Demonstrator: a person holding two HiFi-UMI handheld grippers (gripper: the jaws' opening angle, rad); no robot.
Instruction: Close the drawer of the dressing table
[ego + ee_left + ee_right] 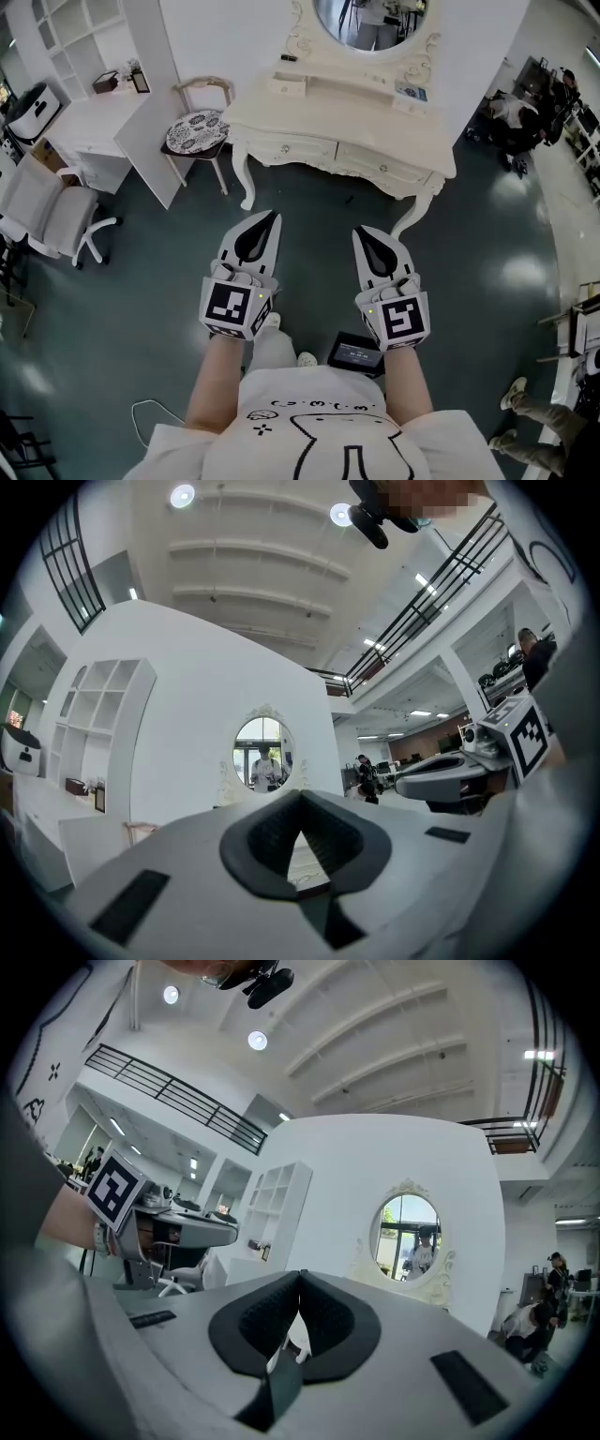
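White left gripper (pixel 271 221), right gripper (pixel 362 234), fingers (pixel 272 836) together (both empty), drawers (pixel 298 148) seemingly shut

Nothing legible in any view. Cubes on the left gripper (pixel 272 217) and right gripper (pixel 362 232) carry black-and-white square marker patterns only, no characters. Shirt (pixel 319 427) print is a line drawing plus small glyph-like marks, not readable as words. Dark device (pixel 357 352) on the floor (pixel 169 281) shows screen lines too small to read. Same for the card (pixel 410 92) on the desk (pixel 375 127).
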